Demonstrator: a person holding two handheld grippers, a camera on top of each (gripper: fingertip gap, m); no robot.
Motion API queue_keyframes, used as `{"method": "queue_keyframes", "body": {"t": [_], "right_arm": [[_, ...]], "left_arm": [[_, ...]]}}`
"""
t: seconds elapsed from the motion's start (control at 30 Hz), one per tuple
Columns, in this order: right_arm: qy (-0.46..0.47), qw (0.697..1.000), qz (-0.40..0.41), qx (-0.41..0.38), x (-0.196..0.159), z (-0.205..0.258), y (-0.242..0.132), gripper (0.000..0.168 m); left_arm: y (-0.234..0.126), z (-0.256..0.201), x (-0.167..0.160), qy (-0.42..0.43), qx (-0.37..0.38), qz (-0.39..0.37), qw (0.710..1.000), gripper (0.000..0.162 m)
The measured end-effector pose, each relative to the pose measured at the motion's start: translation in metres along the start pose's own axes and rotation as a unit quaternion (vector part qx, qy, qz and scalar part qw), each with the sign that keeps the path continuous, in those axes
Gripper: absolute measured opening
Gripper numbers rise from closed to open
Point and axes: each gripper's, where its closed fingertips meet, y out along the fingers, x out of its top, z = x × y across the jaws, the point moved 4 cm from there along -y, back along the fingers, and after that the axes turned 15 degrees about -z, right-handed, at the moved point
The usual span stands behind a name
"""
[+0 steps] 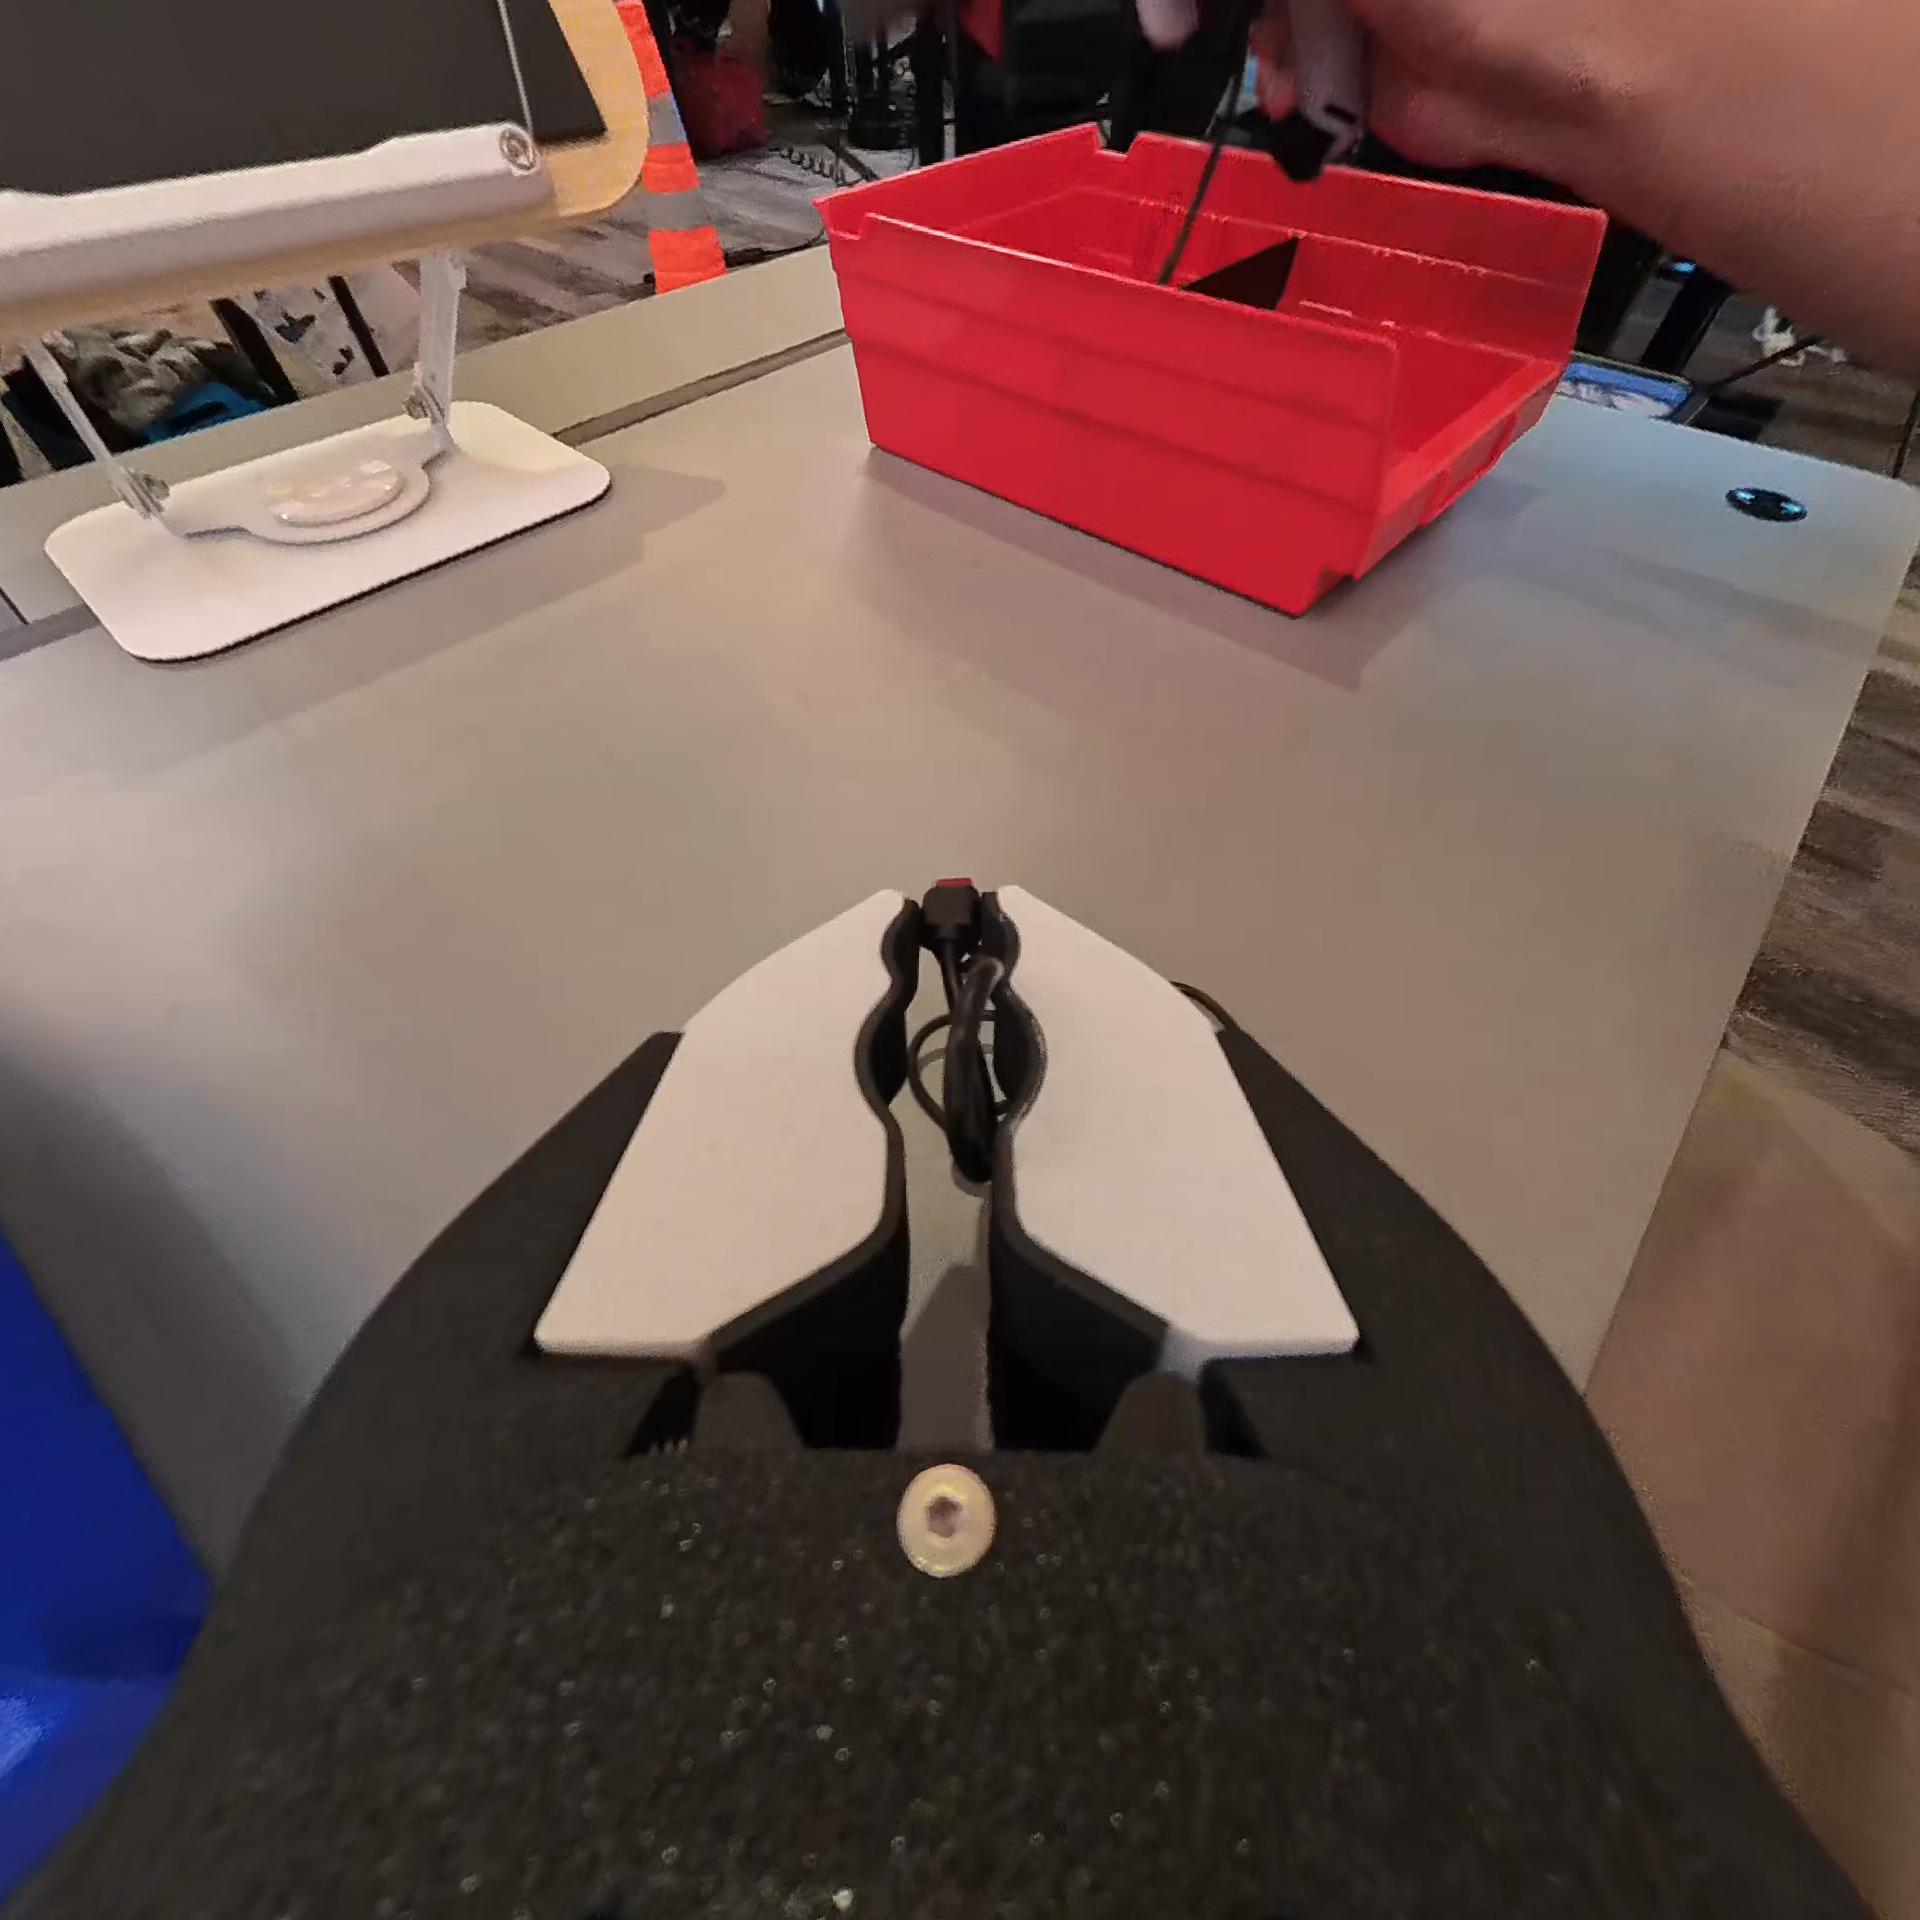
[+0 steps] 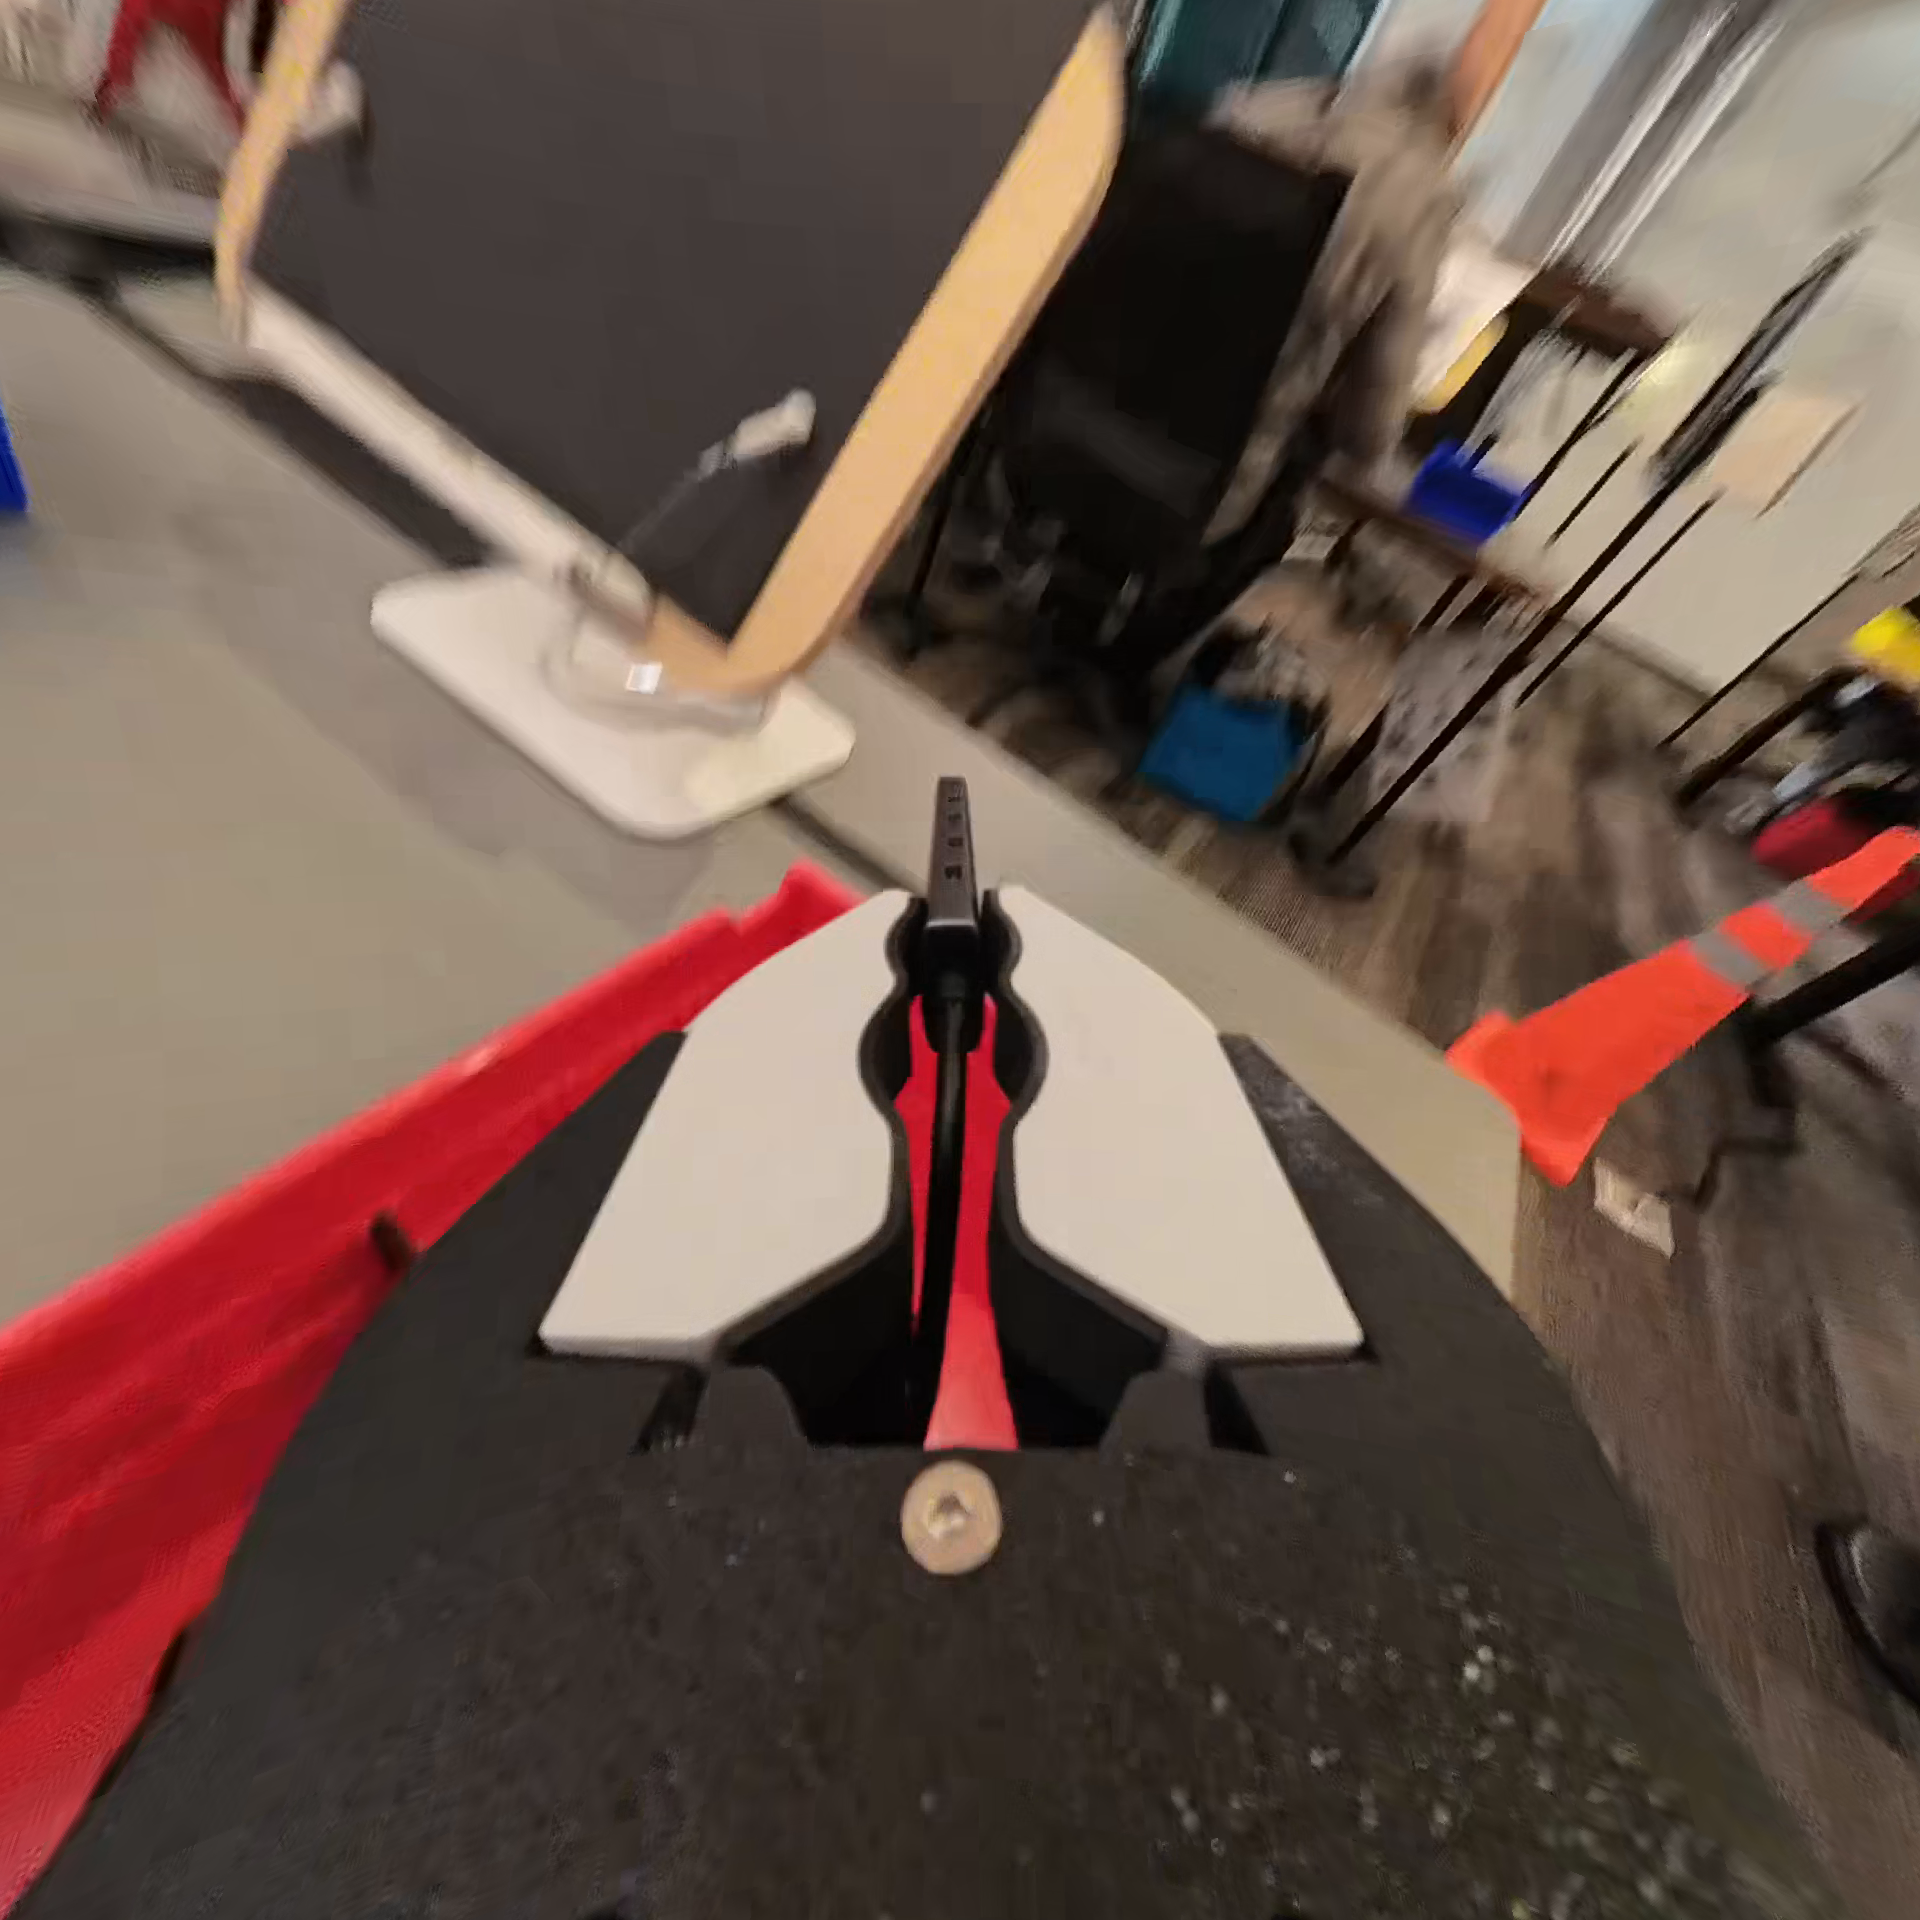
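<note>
A: Closest to the lens, the left gripper (image 1: 954,914) is sitting level and low over the grey table (image 1: 1039,748), its fingers clamped on a black cable plug (image 1: 952,906) with a red tip poking out just past the fingertips.

B: And the black cord (image 1: 961,1070) is looping back between the fingers toward the camera.

A: Well ahead of those tips and a little right, a red bin (image 1: 1143,416) is resting on the table. Ahead and left, a white stand (image 1: 312,520) is propping up a dark panel.

B: Above the bin's far edge, a person's hand (image 1: 1621,135) is coming in from the upper right, and a thin black cord is hanging from there into the bin.

A: Over to the right gripper (image 2: 954,914). It's tilted, the whole view rolled and blurred, fingers shut on a slim black connector (image 2: 952,852) that's sticking out beyond the tips.

B: Its black cord (image 2: 943,1143) is running back between the fingers, with the red bin (image 2: 260,1299) showing right below and to the left.

A: Ahead and left of those tips, the white stand (image 2: 623,717); off to the right on the floor, an orange cone (image 2: 1642,1008).
</note>
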Motion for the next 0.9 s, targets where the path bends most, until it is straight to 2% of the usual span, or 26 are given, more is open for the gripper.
{"method": "queue_keyframes", "body": {"t": [0.07,0.17,0.3,0.37,0.43,0.5,0.6,0.7,0.8,0.9], "right_arm": [[-0.022,0.997,0.071,0.034,-0.015,0.007,-0.008,0.01],[-0.09,0.982,0.132,0.102,-0.028,0.02,-0.016,0.01],[-0.105,0.946,0.237,0.194,-0.056,0.023,-0.017,0.01],[-0.093,0.937,0.273,0.198,-0.068,0.013,-0.01,0.01],[-0.089,0.932,0.309,0.169,-0.079,-0.001,-0.003,0.011],[-0.096,0.928,0.33,0.145,-0.081,-0.009,-0.002,0.027],[-0.121,0.936,0.318,0.092,-0.059,-0.016,-0.007,0.043],[-0.13,0.954,0.27,0.025,-0.009,-0.004,-0.024,0.039],[-0.101,0.978,0.183,0.001,0.049,0.048,-0.051,0.038],[-0.005,0.993,0.103,0.056,0.078,0.137,-0.082,0.04]], "left_arm": [[0.0,0.0,-0.002,0.001,-0.003,0.002,1.0,0.011],[0.002,0.002,-0.006,-0.015,-0.009,0.008,1.0,0.011],[0.003,0.005,-0.008,-0.03,-0.012,0.012,0.999,0.011],[0.003,0.005,-0.008,-0.038,-0.021,0.02,0.999,0.011],[0.006,-0.001,-0.006,-0.044,-0.046,0.031,0.997,0.01],[0.01,-0.01,-0.002,-0.04,-0.073,0.049,0.995,0.011],[0.026,-0.024,0.009,-0.025,-0.128,0.073,0.989,0.011],[0.049,-0.041,0.019,-0.034,-0.198,0.112,0.973,0.018],[0.075,-0.052,0.026,-0.03,-0.239,0.141,0.96,0.026],[0.086,-0.042,0.024,-0.006,-0.234,0.182,0.955,0.044]]}}
